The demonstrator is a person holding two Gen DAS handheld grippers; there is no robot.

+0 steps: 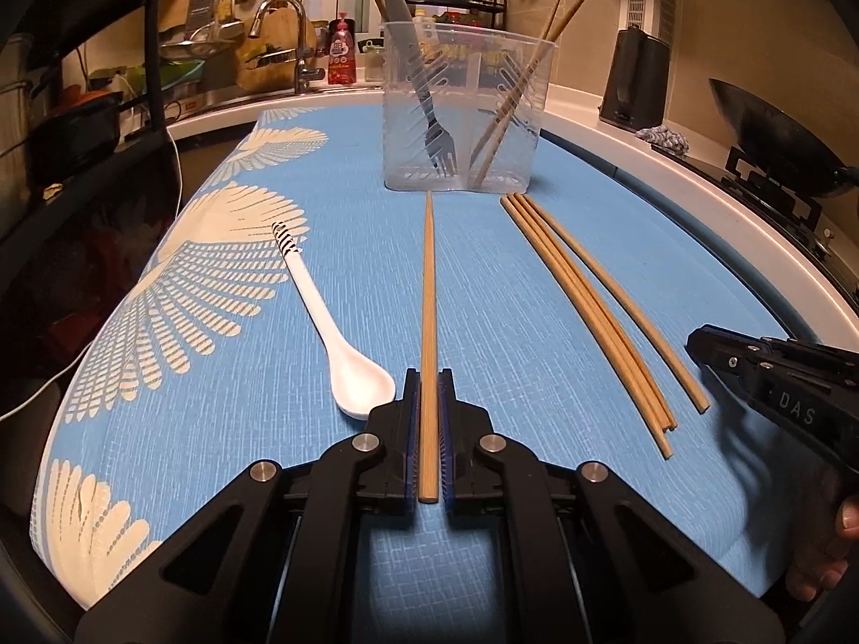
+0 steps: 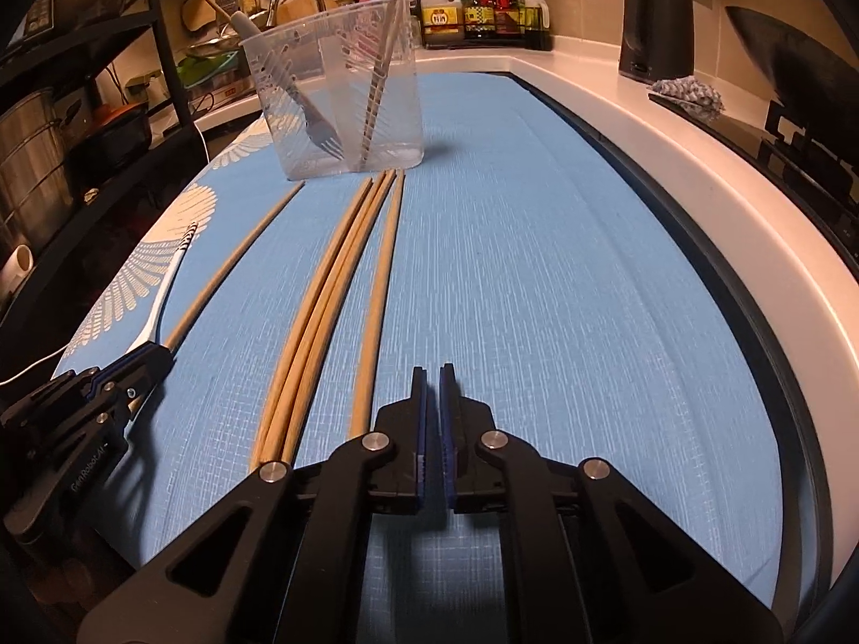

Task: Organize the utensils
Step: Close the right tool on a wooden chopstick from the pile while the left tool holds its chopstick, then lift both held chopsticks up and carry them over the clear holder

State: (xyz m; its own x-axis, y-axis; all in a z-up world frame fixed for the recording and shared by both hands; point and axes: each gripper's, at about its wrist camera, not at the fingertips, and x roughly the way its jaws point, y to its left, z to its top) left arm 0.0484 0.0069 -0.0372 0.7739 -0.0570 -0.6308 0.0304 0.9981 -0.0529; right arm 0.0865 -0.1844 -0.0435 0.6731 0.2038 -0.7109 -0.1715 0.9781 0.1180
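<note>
My left gripper (image 1: pixel 428 381) is shut on a single wooden chopstick (image 1: pixel 428 290) that points straight at the clear plastic holder (image 1: pixel 461 107). A grey fork (image 1: pixel 437 139) and chopsticks (image 1: pixel 510 102) stand in the holder. A white spoon (image 1: pixel 333 333) with a striped handle end lies left of the held chopstick. Several loose chopsticks (image 1: pixel 585 300) lie to the right. My right gripper (image 2: pixel 432 375) is shut with nothing in it, just right of those loose chopsticks (image 2: pixel 333 290). In the right wrist view the left gripper (image 2: pixel 145 359) grips its chopstick (image 2: pixel 236 268) beside the spoon (image 2: pixel 166 284).
A blue patterned mat (image 1: pixel 268 429) covers the counter. Behind it are a sink tap (image 1: pixel 284 37), a black kettle (image 1: pixel 639 80), a dark wok (image 1: pixel 778 134) on the stove at right and a bottle rack (image 2: pixel 478 5). A black shelf unit (image 2: pixel 80 107) stands at left.
</note>
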